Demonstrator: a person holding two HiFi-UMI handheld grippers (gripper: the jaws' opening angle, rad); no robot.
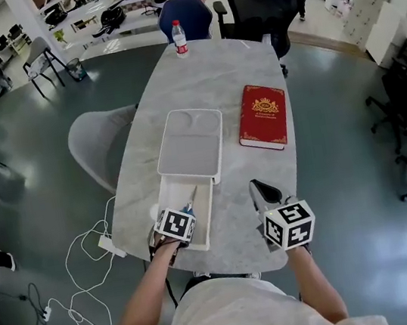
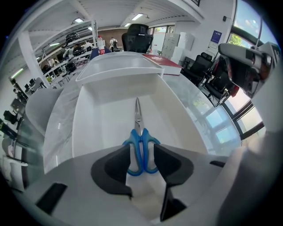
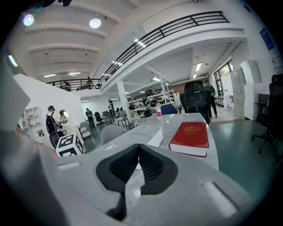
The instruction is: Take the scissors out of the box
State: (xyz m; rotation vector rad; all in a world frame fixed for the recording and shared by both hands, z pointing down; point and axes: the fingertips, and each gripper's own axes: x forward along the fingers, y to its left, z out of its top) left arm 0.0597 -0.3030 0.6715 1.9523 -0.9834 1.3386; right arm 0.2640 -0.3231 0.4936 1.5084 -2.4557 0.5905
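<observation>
Left gripper (image 2: pixel 141 167): jaws drawn in to a narrow gap, with the blue handles of the scissors (image 2: pixel 140 142) between them. One dark pad sat against the outer side of each loop, and the loops' outer rims ran just behind the pad edges. The bottoms of both loops showed in the gap. The closed blades ran straight ahead of the jaws, tip pointing away. The scissors lay flat on the floor of the box (image 2: pixel 90 128), so they were not yet out of it.

The box was a white open tray. Its side walls rose to either side of the left jaws, well outside the pads. The lid (image 2: pixel 116 67) sat across the far end, beyond the blade tip.

In the head view the left gripper (image 1: pixel 184 213) was over the near end of the box (image 1: pixel 209 212), and the blades of the scissors (image 1: pixel 192 199) showed just past its marker cube.

Right gripper (image 3: pixel 138 164): jaws closed pad to pad, nothing between them. It was held off to the right of the box, apart from it, above the table (image 1: pixel 216 72) near its front edge. A red book (image 3: pixel 190 137) lay ahead of these jaws and to their right. The box lid was ahead and slightly left. Beyond the jaws, at the table's far end, stood a bottle (image 3: pixel 158 109).

In the head view the right gripper (image 1: pixel 263 193) pointed away from the person, with the red book (image 1: pixel 263 116) ahead of its tips.
</observation>
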